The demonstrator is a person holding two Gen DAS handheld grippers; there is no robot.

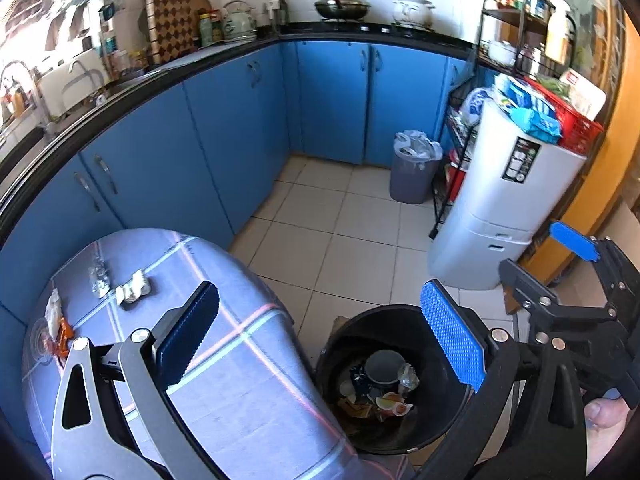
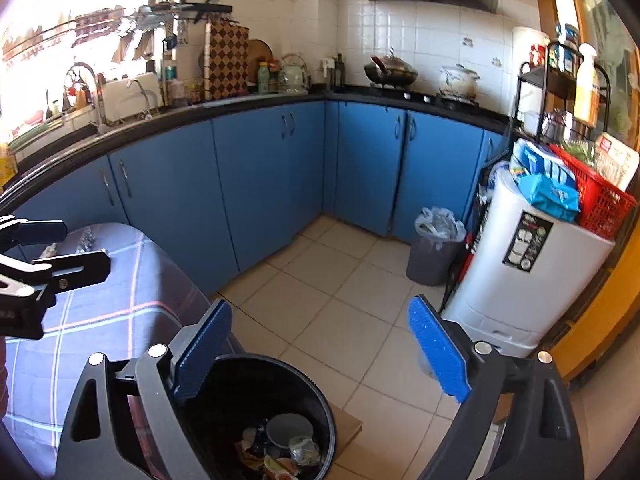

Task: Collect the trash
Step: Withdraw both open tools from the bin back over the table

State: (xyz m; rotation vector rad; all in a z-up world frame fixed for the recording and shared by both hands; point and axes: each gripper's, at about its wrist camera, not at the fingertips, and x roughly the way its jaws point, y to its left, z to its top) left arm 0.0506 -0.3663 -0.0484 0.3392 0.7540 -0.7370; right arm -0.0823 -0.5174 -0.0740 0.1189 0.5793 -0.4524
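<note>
My left gripper (image 1: 320,336) stands open with nothing between its blue pads, over the edge of the checked-cloth table (image 1: 224,380) and the black bin (image 1: 448,420). The bin holds a grey cup (image 1: 384,366), wrappers and scraps. On the table lie a crumpled white wrapper (image 1: 134,286), a clear plastic piece (image 1: 98,276) and an orange wrapper (image 1: 60,332). My right gripper (image 2: 320,354) is open and empty above the black bin (image 2: 320,408); it also shows at the right (image 1: 548,260). The left gripper (image 2: 60,250) shows over the table (image 2: 100,320).
A grey bin with a plastic liner (image 1: 414,172) stands by the blue cabinets (image 1: 240,140). A tall white unit (image 1: 500,208) carries a red basket (image 1: 580,132), beside a black wire rack (image 1: 452,168). Cardboard (image 2: 346,426) lies under the black bin on the tiled floor.
</note>
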